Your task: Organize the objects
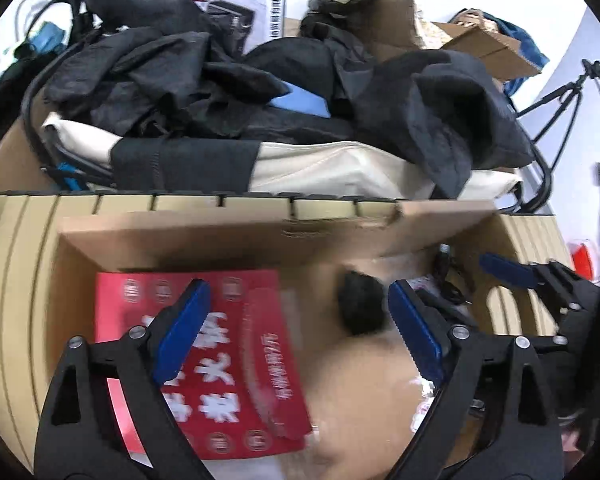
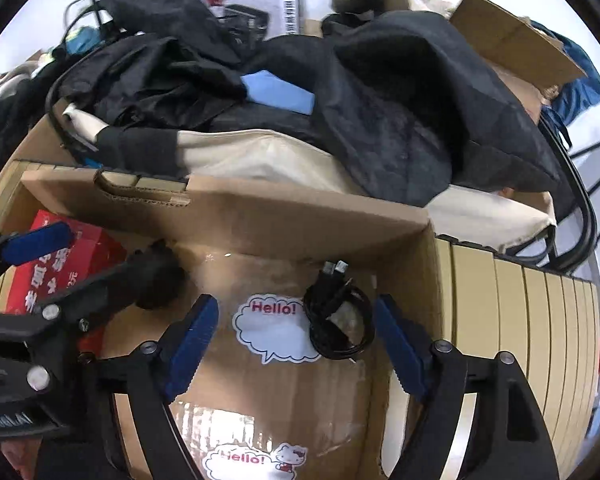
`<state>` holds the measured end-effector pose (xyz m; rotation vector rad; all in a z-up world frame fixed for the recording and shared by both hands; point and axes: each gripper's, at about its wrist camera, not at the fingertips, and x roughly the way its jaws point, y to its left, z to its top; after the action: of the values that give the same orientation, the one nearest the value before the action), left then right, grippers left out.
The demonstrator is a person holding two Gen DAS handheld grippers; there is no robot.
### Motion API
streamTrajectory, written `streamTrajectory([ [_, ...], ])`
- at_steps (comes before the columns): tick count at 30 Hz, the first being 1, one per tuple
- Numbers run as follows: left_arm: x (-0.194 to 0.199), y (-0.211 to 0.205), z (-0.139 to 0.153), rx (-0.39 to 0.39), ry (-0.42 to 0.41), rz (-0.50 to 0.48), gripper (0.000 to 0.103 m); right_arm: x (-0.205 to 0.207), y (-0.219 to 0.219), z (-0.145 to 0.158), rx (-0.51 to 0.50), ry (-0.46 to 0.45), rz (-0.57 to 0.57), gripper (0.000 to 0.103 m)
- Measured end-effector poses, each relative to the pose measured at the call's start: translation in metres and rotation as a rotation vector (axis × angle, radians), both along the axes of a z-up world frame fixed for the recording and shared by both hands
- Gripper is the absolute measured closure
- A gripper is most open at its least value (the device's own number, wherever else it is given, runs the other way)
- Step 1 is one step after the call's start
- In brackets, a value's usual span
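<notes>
An open cardboard box (image 1: 260, 236) (image 2: 260, 216) sits on a slatted yellow table. Inside lie a red packet with white characters (image 1: 236, 360) (image 2: 60, 264), a black lump (image 1: 364, 304) (image 2: 156, 280) and a coiled black cable (image 2: 336, 320) on a brown parcel with "Hello!" stickers (image 2: 276, 332). My left gripper (image 1: 300, 328) is open above the red packet and black lump, holding nothing. My right gripper (image 2: 296, 340) is open above the sticker and cable, empty. The left gripper also shows at the left of the right wrist view (image 2: 40, 240).
Behind the box, a heap of black clothes (image 1: 260, 80) lies on a cream cushion (image 1: 340, 164) with a blue item (image 2: 280, 92). Further back stand cardboard boxes (image 1: 480, 44) and a printed carton (image 1: 256, 4). A tripod (image 1: 564, 96) stands at right.
</notes>
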<state>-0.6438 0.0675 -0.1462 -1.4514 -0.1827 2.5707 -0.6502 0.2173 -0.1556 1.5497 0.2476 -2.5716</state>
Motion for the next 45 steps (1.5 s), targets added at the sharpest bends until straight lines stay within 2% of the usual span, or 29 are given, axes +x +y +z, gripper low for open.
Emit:
streamTrajectory([
  [2, 0.006, -0.003, 0.008, -0.002, 0.018, -0.009, 0.015, 0.006, 0.002, 0.007, -0.018, 0.005, 0.000, 0.020],
  [5, 0.031, -0.008, 0.044, 0.007, 0.078, -0.022, 0.015, 0.026, -0.002, 0.031, -0.002, 0.037, 0.025, 0.020],
  [8, 0.063, -0.010, 0.087, -0.075, 0.146, -0.043, 0.013, 0.056, 0.000, 0.074, -0.030, 0.062, 0.052, 0.020],
  [10, 0.082, -0.014, 0.111, -0.165, 0.130, -0.039, 0.002, 0.073, 0.004, 0.103, -0.039, 0.062, 0.069, 0.019],
  [12, 0.106, -0.027, 0.132, -0.221, 0.118, 0.003, 0.002, 0.090, 0.012, 0.128, -0.051, 0.039, 0.088, 0.017],
  [15, 0.140, -0.047, 0.153, -0.260, 0.101, 0.052, 0.002, 0.119, 0.034, 0.155, -0.075, 0.008, 0.056, 0.016],
  [20, 0.197, -0.062, 0.178, -0.250, 0.108, 0.093, 0.000, 0.173, 0.057, 0.182, -0.155, 0.021, -0.008, 0.016],
  [23, 0.247, -0.060, 0.191, -0.297, 0.172, 0.093, 0.000, 0.208, 0.057, 0.193, -0.157, 0.046, -0.001, 0.016],
  [25, 0.283, -0.062, 0.193, -0.266, 0.225, 0.081, 0.000, 0.246, 0.055, 0.197, -0.187, 0.098, 0.036, 0.016],
  [26, 0.300, -0.063, 0.191, -0.228, 0.233, 0.062, 0.000, 0.265, 0.055, 0.197, -0.201, 0.129, 0.044, 0.016],
  [27, 0.322, -0.064, 0.186, -0.157, 0.211, 0.018, 0.000, 0.284, 0.055, 0.196, -0.210, 0.160, 0.050, 0.016],
  [29, 0.354, -0.067, 0.178, -0.089, 0.196, -0.001, 0.000, 0.336, 0.055, 0.186, -0.238, 0.221, 0.065, 0.016],
  [34, 0.465, -0.056, 0.145, -0.031, 0.265, -0.065, 0.000, 0.449, 0.056, 0.150, -0.316, 0.291, 0.084, 0.016],
  [37, 0.509, -0.054, 0.122, 0.003, 0.279, -0.096, 0.000, 0.504, 0.060, 0.112, -0.364, 0.241, 0.030, 0.016],
  [40, 0.514, -0.037, 0.108, -0.036, 0.210, -0.155, 0.000, 0.525, 0.060, 0.087, -0.452, 0.192, 0.025, 0.017],
  [42, 0.509, -0.033, 0.108, 0.006, 0.199, -0.186, 0.000, 0.523, 0.052, 0.082, -0.391, 0.176, 0.066, 0.017],
  [43, 0.506, -0.032, 0.108, 0.016, 0.202, -0.184, 0.000, 0.521, 0.051, 0.086, -0.333, 0.208, 0.053, 0.017],
  [45, 0.501, -0.029, 0.104, 0.021, 0.212, -0.171, 0.000, 0.518, 0.051, 0.091, -0.328, 0.234, 0.053, 0.017],
])
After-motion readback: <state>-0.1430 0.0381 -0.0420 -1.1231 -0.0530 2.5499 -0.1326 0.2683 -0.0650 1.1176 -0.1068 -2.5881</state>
